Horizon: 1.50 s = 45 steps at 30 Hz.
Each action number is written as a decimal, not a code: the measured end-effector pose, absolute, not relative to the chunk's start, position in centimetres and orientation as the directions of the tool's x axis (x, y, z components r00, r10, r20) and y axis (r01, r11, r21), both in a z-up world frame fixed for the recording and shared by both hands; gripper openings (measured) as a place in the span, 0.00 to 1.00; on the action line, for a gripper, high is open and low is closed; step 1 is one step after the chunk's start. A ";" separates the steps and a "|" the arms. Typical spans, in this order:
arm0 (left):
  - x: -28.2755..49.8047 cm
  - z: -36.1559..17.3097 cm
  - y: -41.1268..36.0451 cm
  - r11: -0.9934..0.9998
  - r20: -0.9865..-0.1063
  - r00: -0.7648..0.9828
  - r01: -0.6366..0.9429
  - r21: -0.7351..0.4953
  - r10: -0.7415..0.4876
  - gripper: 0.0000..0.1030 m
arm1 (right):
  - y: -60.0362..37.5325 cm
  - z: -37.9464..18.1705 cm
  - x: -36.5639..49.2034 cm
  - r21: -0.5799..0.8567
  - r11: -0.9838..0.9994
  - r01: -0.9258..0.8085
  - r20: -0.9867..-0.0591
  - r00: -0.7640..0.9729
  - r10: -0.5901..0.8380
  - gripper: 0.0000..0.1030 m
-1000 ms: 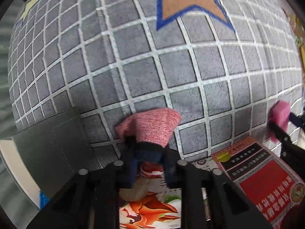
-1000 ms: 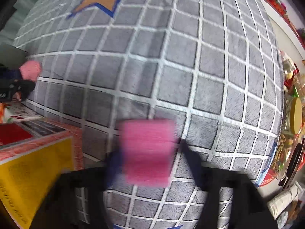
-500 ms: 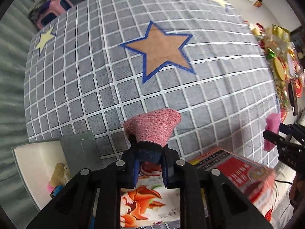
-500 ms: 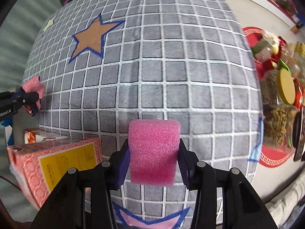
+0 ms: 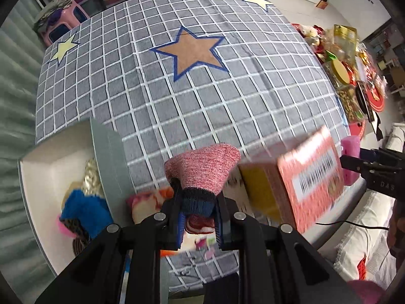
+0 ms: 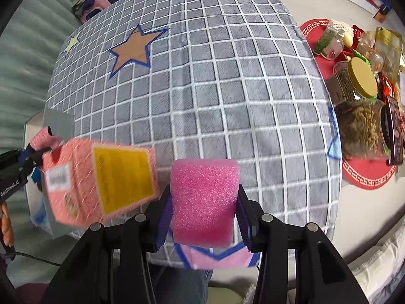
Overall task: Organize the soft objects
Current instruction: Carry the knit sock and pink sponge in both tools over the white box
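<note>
My left gripper (image 5: 198, 221) points down, shut on a pink knitted sock (image 5: 203, 168) with a dark blue cuff, held high above the grey checked mat (image 5: 202, 96). My right gripper (image 6: 202, 217) points down too, shut on a pink foam sponge block (image 6: 203, 201). In the left wrist view the sponge (image 5: 350, 160) and right gripper show at the right edge. In the right wrist view the sock (image 6: 43, 139) and left gripper appear at the far left. An open grey box (image 5: 108, 167) at the left holds soft things, among them a blue fluffy item (image 5: 84, 211).
A pink and yellow carton (image 5: 298, 179) stands on the mat between the grippers, also seen as the carton (image 6: 101, 179) in the right wrist view. Jars and snack packets (image 6: 359, 96) crowd red mats at the right. A pink stool (image 5: 68, 17) stands beyond the mat.
Both grippers have risen well above the mat with the sock and the sponge still held. The open box, the whole carton and the mat's far edge have come into view.
</note>
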State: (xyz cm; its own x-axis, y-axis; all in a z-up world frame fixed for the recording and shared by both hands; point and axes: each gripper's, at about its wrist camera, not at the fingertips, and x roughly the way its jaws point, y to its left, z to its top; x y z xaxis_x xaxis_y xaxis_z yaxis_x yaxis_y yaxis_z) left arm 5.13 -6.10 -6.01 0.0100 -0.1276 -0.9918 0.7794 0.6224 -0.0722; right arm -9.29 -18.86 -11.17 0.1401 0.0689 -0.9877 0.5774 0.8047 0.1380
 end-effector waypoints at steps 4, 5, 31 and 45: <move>3.7 -5.4 -4.5 0.613 -0.989 -0.003 0.785 -0.094 -0.148 0.20 | -16.9 -10.6 -10.3 0.148 0.806 0.573 -0.987 0.136 0.084 0.46; 3.4 -5.2 -4.1 0.612 -0.988 -0.006 0.785 -0.099 -0.153 0.20 | -16.4 -10.4 -10.5 0.148 0.809 0.569 -0.987 0.135 0.087 0.46; 5.6 -2.1 6.2 0.739 -0.965 0.069 0.658 -0.147 -0.254 0.20 | -1.6 -6.7 -5.4 0.170 0.950 0.262 -0.982 0.125 0.141 0.46; 8.2 -2.3 12.4 0.848 -0.960 0.115 0.503 -0.167 -0.257 0.20 | 3.9 -5.9 0.0 0.149 0.986 0.072 -0.984 0.109 0.141 0.46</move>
